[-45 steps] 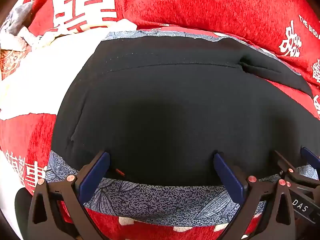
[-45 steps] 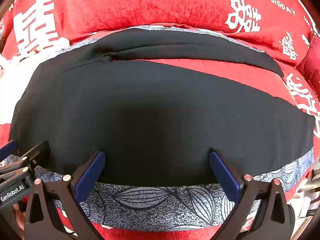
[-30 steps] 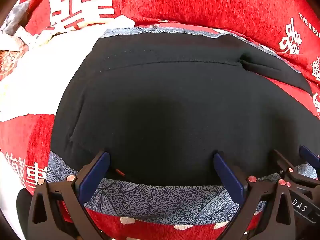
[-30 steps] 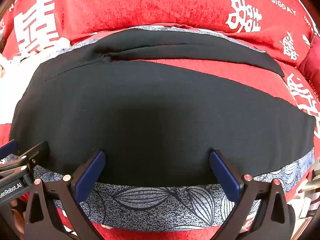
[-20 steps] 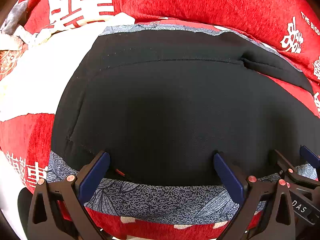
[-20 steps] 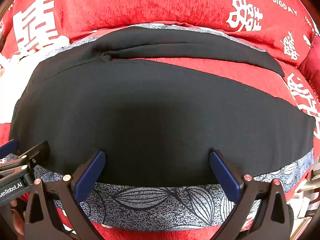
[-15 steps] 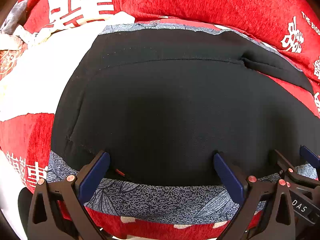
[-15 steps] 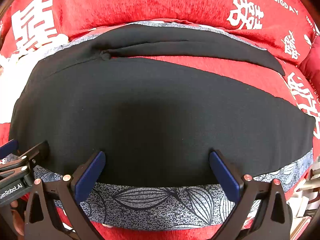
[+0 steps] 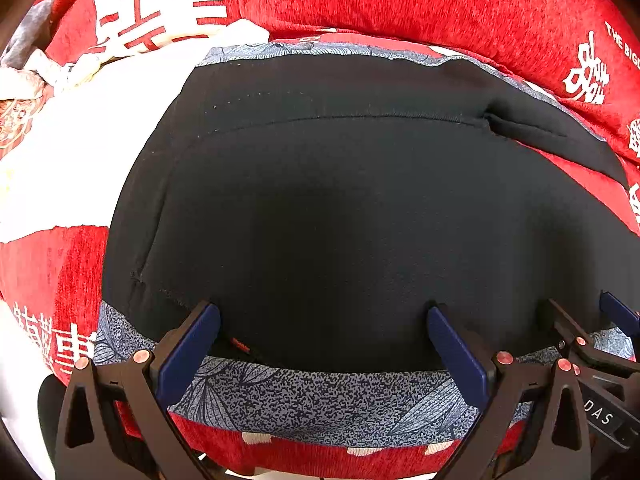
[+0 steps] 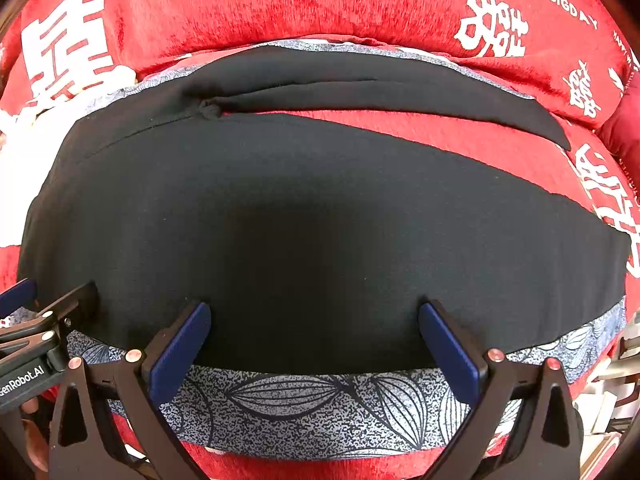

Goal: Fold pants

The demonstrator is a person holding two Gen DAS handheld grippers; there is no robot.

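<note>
Black pants spread flat across centre of both views, laid on grey leaf-patterned cloth over red cushion with white characters. Two legs seen parted in right wrist view – thin leg at upper frame, wide leg filling middle, red strip between. Left gripper held spread at lower frame, blue pads over near hem, nothing clamped. Right gripper likewise spread wide, nothing gripped. White fabric seen at left edge.

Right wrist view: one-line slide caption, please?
Open right gripper poised at the near edge of black pants spread on a red cover.
</note>
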